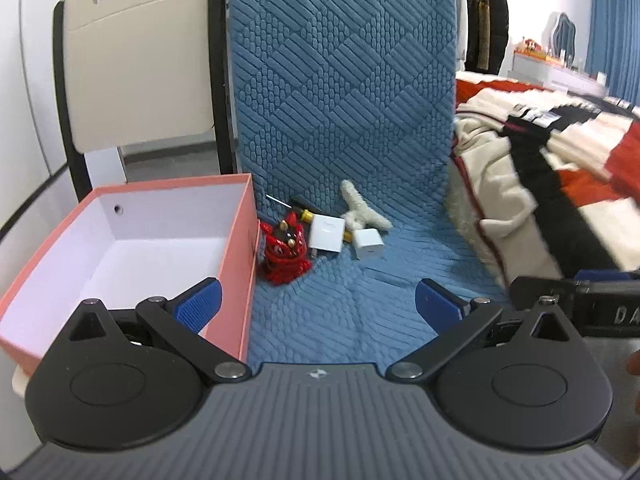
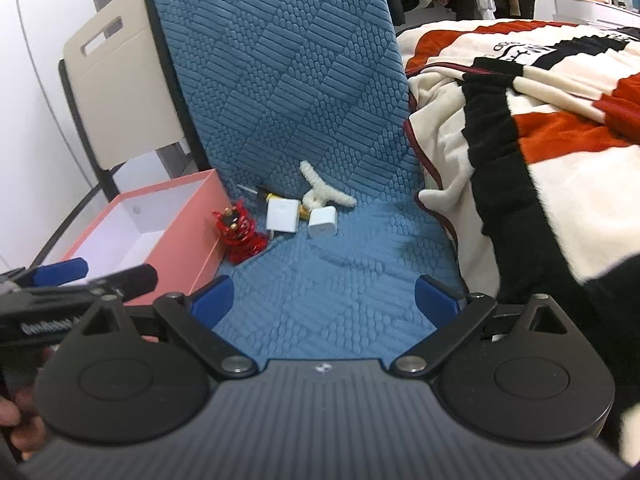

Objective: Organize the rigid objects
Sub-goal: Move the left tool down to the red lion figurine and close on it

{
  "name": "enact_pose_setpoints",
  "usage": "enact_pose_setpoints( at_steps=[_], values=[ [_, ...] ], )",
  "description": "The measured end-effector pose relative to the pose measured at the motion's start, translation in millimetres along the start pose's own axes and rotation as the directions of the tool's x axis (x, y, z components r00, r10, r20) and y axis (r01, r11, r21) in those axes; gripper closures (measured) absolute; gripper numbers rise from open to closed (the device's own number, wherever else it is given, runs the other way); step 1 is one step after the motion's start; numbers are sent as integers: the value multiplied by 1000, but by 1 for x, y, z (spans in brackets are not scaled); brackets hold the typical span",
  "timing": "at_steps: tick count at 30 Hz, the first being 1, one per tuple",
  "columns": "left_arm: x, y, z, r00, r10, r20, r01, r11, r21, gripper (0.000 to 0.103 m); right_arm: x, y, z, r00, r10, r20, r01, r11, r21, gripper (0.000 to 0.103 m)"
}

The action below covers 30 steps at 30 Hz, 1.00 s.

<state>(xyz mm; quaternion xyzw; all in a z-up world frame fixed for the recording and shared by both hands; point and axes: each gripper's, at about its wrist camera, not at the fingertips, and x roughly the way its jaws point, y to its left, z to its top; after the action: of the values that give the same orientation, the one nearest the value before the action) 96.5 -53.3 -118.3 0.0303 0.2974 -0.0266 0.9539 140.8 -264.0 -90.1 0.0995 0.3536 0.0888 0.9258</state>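
On the blue quilted chair seat (image 1: pixel 340 292) lie a red figurine (image 1: pixel 282 250), a flat white charger (image 1: pixel 327 234), a small white cube charger (image 1: pixel 367 243), a yellow-handled screwdriver (image 1: pixel 302 212) and a fuzzy white toy (image 1: pixel 362 210). An open pink box (image 1: pixel 132 248) with a white inside stands at the seat's left. My left gripper (image 1: pixel 318 304) is open and empty, well short of the objects. My right gripper (image 2: pixel 324 300) is open and empty above the seat's front. The same figurine (image 2: pixel 239 234), flat charger (image 2: pixel 282 216), cube charger (image 2: pixel 322 222), toy (image 2: pixel 320 192) and box (image 2: pixel 144 232) show in the right wrist view.
A red, cream and black blanket (image 2: pixel 520 128) covers the bed at the right. A beige chair (image 1: pixel 136 72) stands behind the box. The blue backrest (image 1: pixel 340 72) rises behind the objects. The left gripper shows at the right view's left edge (image 2: pixel 60 280).
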Motion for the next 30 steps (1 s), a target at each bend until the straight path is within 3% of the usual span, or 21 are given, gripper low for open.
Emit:
enact_pose_setpoints(
  at_steps=[4, 11, 17, 22, 30],
  values=[
    [37, -8, -1, 998, 31, 51, -34, 998, 50, 0, 30, -8, 6, 1000, 14, 4, -14, 999, 47, 11],
    [97, -16, -3, 996, 52, 67, -57, 995, 80, 0, 86, -15, 20, 999, 29, -18, -27, 994, 102, 22],
    [141, -22, -1, 998, 45, 39, -49, 992, 115, 0, 130, -29, 32, 1000, 20, -8, -19, 991, 130, 31],
    [171, -21, 6, 997, 80, 21, -82, 990, 111, 0, 171, -41, 39, 996, 39, -82, -26, 987, 157, 39],
    [211, -14, 14, 991, 132, -25, -130, 987, 94, 2, 220, -24, 49, 986, 89, -137, -78, 993, 89, 40]
  ],
)
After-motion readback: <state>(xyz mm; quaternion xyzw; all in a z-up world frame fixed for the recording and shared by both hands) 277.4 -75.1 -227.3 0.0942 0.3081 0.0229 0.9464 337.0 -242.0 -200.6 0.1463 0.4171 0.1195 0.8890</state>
